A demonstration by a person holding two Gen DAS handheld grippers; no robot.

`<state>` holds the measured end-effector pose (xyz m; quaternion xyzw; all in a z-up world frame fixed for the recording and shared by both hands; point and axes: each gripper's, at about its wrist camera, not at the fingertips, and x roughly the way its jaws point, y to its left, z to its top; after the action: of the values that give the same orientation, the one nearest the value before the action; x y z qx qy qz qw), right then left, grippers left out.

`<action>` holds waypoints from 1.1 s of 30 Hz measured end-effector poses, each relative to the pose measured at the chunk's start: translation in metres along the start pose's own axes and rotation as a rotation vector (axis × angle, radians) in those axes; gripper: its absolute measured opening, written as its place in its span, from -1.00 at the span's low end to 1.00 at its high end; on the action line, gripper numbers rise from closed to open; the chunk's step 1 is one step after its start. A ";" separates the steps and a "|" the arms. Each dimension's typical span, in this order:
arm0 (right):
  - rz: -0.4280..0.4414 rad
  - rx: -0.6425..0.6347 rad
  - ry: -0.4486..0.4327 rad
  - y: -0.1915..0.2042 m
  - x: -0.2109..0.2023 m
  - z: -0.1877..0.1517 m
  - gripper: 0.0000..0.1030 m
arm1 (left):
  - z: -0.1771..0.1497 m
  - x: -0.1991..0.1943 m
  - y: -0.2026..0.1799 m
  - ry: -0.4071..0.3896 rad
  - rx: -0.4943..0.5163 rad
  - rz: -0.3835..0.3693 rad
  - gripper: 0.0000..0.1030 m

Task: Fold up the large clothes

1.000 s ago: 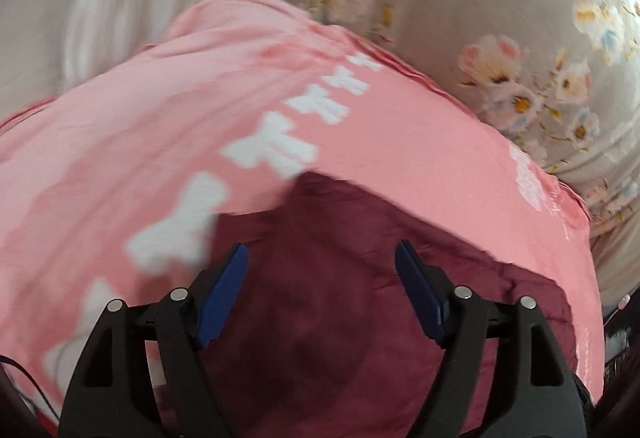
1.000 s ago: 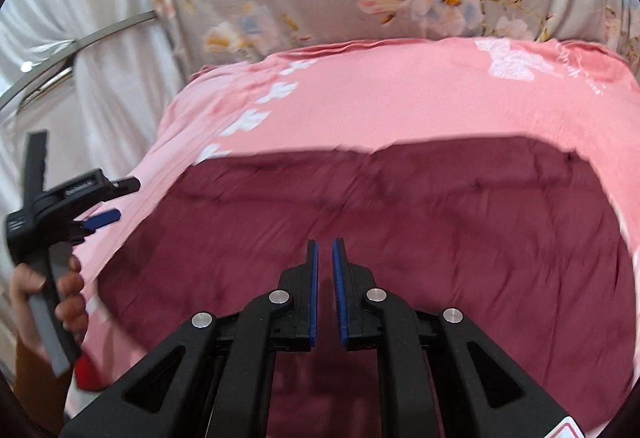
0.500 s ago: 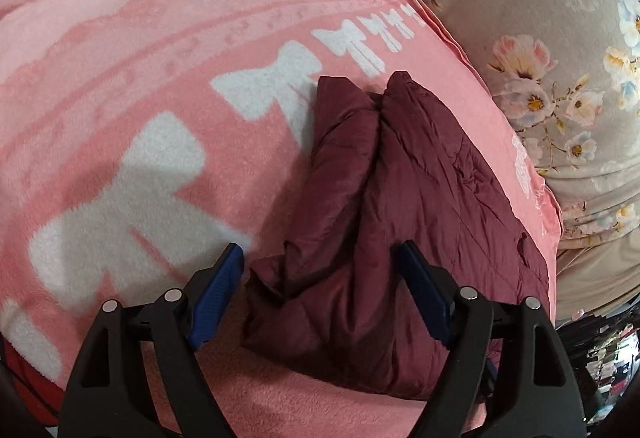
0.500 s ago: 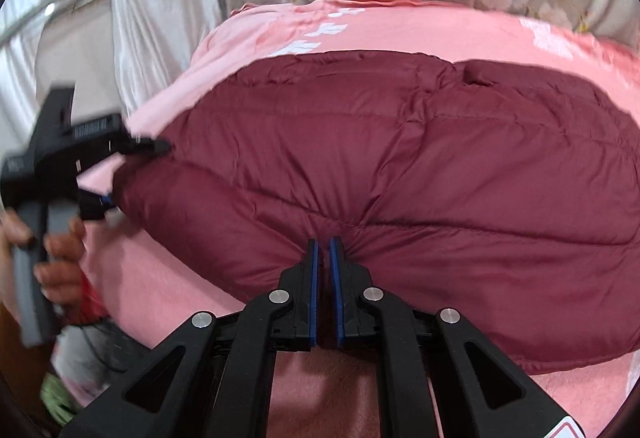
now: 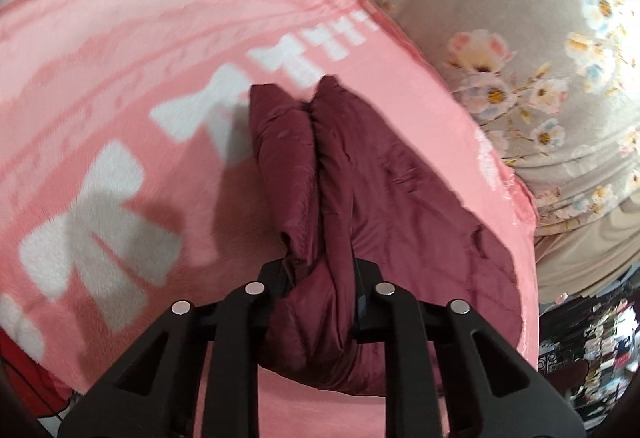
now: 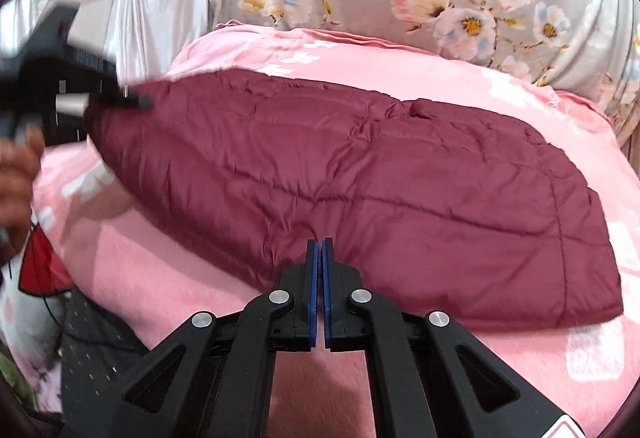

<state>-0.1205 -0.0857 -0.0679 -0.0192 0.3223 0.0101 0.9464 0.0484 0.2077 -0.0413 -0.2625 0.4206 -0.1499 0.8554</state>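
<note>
Maroon quilted jacket (image 6: 360, 173) lies folded across the pink blanket (image 6: 160, 278). Left gripper (image 5: 320, 278) pinches a thick bunch at one end, right gripper (image 6: 320, 258) clamps the near edge, jaws pressed together. Two grips likely keep the layers aligned for lifting into another fold.

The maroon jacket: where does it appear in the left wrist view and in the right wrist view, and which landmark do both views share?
Left wrist: the jacket runs from the centre down to the bottom, bunched between the jaws of the left gripper.
Right wrist: it spreads across the middle, and the right gripper pinches its near edge.
Shared landmark: the pink blanket with white bows under it.
</note>
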 end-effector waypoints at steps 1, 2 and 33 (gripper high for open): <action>-0.001 0.013 -0.010 -0.003 -0.003 -0.001 -0.99 | 0.001 -0.006 -0.007 -0.015 0.014 -0.009 -0.65; -0.002 0.033 -0.022 -0.007 -0.007 -0.002 -0.99 | 0.003 -0.013 -0.018 -0.033 0.033 -0.022 -0.66; -0.032 0.014 -0.024 -0.008 0.016 -0.015 -0.97 | -0.014 -0.056 -0.175 -0.114 0.370 -0.168 -0.68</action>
<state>-0.1162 -0.0940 -0.0893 -0.0175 0.3107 -0.0068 0.9503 -0.0030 0.0869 0.0879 -0.1433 0.3135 -0.2802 0.8959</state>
